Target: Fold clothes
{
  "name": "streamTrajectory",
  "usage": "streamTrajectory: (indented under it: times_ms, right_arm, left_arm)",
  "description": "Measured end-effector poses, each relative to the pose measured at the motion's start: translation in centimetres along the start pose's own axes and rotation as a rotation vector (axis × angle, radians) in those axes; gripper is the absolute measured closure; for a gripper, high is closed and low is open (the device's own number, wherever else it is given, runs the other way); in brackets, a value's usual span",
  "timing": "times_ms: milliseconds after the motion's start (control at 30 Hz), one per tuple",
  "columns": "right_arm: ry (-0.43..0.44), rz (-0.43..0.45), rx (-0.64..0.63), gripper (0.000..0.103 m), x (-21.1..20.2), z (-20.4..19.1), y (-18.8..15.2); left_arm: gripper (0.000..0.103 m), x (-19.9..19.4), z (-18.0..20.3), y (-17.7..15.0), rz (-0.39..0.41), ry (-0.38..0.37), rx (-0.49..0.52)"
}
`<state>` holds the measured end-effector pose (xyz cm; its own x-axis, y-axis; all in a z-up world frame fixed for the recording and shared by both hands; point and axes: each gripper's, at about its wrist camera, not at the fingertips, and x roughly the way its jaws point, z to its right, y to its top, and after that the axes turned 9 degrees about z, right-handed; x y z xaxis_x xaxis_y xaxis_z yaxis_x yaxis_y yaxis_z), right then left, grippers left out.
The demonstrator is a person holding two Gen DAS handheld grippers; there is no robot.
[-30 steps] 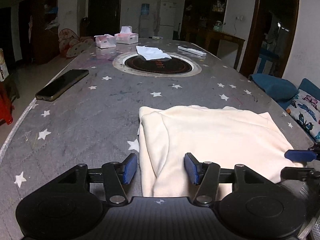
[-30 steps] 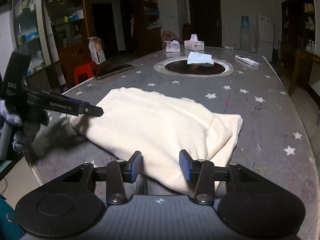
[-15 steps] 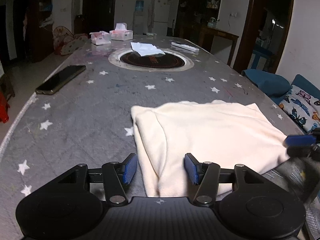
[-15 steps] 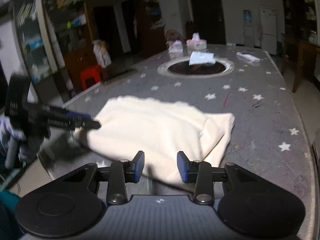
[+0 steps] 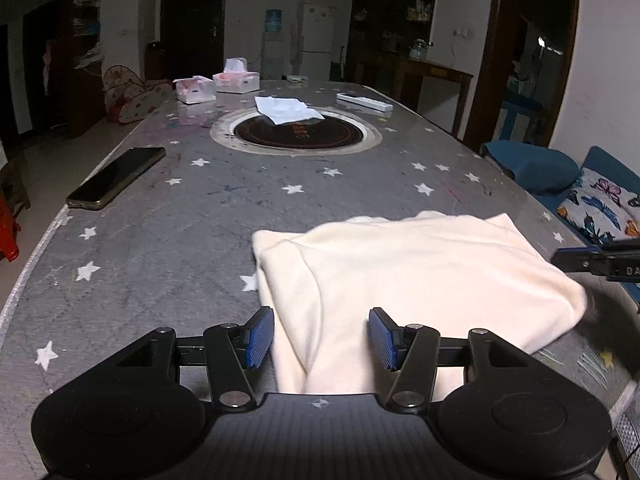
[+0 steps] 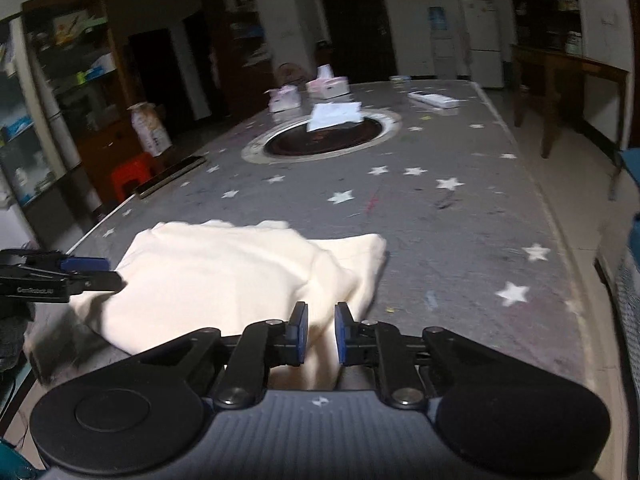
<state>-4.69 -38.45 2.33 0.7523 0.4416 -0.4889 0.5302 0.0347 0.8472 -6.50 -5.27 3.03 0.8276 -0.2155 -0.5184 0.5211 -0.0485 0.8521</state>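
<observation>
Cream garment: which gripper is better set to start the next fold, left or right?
Right, probably. The right gripper is closing its jaws with the near edge of the cream garment between them. The left gripper stands wide open over its edge, pads clear of the cloth.

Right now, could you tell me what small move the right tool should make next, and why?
Probably finish closing: the right tool has its jaws closing with the cream garment's edge between them, while the left tool is open astride the other corner.
</observation>
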Motion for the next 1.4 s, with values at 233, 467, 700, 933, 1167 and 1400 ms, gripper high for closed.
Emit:
streamTrajectory:
  times_ms: [233, 467, 700, 933, 1167, 1400]
  right_arm:
    - [0.007, -0.023, 0.039, 0.090, 1.8, 0.1, -0.6]
    - [-0.021, -0.006, 0.044, 0.089, 2.0, -0.2, -0.7]
    - [-0.139, 0.075, -0.188, 0.100, 1.1, -3.0, 0.3]
    - [-0.191, 0.040, -0.302, 0.100, 3.1, -3.5, -0.9]
    - [-0.182, 0.014, -0.298, 0.099, 3.0, -3.3, -0.2]
    - [-0.090, 0.045, -0.204, 0.099, 3.3, -3.4, 3.0]
  left_arm:
    - [0.047, 0.1, 0.7, -0.4, 0.006, -0.009, 0.039]
    - [0.047, 0.2, 1.0, -0.6, 0.008, -0.014, 0.062]
    - [0.047, 0.5, 1.1, -0.9, 0.003, -0.011, 0.085]
    - [0.046, 0.5, 1.1, -1.2, 0.012, -0.009, 0.091]
    - [0.046, 0.0, 0.7, -0.8, 0.022, 0.005, 0.084]
    - [0.049, -0.4, 0.7, 0.2, 0.047, -0.002, 0.075]
